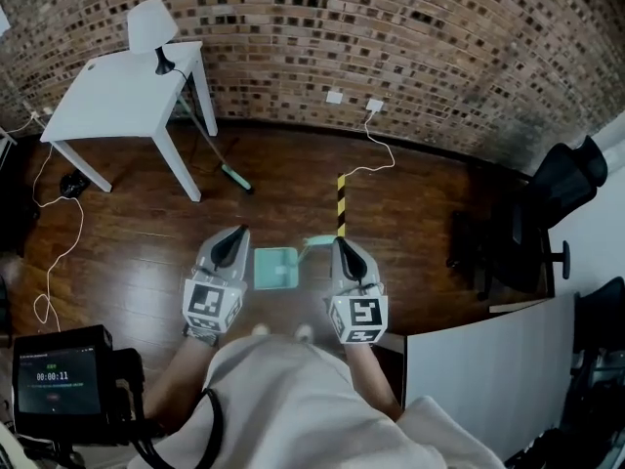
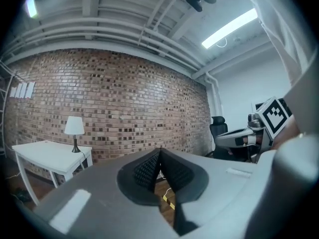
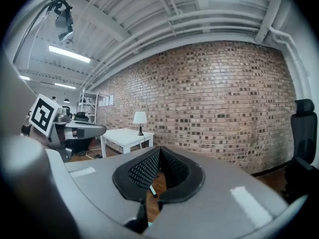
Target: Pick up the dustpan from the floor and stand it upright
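Left hand-held gripper (image 1: 237, 234) held level above wooden floor (image 1: 127, 262), jaws closed, nothing between. Right hand-held gripper (image 1: 339, 244) alongside, jaws also closed and empty. Green dustpan (image 1: 275, 268) on floor, seen between both grippers; yellow-black striped handle (image 1: 341, 203) runs toward brick-wall edge of floor. Cannot tell whether pan stands upright or lies flat. Broom (image 1: 234, 178) beside white surface (image 1: 117, 96) near far-left corner.

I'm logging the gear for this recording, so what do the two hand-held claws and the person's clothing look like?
The left claw and right claw match: smooth grey tapered shells with black, dimpled pads. Each carries a white cube printed with black square markers. The person wears a light, off-white top.
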Demonstrator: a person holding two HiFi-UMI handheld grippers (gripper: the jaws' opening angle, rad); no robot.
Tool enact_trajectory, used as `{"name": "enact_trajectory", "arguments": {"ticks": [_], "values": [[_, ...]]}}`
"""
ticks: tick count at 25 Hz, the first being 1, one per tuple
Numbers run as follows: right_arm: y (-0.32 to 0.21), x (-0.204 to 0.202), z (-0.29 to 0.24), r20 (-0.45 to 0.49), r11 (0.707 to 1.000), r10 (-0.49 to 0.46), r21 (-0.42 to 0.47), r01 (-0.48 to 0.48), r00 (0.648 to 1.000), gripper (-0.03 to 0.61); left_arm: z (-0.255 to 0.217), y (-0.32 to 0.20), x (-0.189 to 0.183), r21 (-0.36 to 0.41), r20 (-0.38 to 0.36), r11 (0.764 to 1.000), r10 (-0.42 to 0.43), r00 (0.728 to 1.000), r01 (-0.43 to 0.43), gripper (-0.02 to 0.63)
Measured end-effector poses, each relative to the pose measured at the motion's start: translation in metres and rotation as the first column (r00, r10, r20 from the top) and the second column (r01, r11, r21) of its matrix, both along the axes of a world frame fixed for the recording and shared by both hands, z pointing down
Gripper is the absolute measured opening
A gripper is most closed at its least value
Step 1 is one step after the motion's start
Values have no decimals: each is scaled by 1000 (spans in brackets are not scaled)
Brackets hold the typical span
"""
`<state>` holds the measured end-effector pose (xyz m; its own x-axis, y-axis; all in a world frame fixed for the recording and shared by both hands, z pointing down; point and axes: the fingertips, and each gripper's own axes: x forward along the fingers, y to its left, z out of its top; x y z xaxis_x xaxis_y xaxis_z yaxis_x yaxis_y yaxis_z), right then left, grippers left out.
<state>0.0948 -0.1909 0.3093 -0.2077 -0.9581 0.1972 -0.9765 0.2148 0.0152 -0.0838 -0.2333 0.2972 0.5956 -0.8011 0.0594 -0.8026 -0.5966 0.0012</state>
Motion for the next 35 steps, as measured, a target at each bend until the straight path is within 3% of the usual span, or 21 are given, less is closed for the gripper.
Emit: {"name": "enact_trajectory", "arguments": {"ticks": [7, 13, 19, 24, 30, 35], "values": [[11, 8, -8, -18, 998, 55, 13, -55, 998, 11, -16, 6, -2, 37, -48, 999, 42, 998, -40, 2], [15, 13, -9, 2, 997, 75, -9, -75, 997, 12, -9, 22, 0, -4, -44, 994, 109, 993, -109, 2], [29, -6, -12, 38, 995, 101, -25, -100, 994, 11, -17, 32, -33, -26, -84, 992, 123, 989, -125, 2], [50, -18, -21, 102, 993, 113, -30, -110, 988, 12, -14, 46, -50, -75, -99, 973, 211, 973, -218, 2], [102, -27, -27, 172, 1000, 16, -10, -14, 985, 14, -8, 99, -60, -62, -25, 983, 174, 984, -175, 2], [112, -26, -22, 277, 997, 63, -54, -50, 959, 12, 0, 118, -71, -72, -11, 988, 134, 991, -135, 2]]}}
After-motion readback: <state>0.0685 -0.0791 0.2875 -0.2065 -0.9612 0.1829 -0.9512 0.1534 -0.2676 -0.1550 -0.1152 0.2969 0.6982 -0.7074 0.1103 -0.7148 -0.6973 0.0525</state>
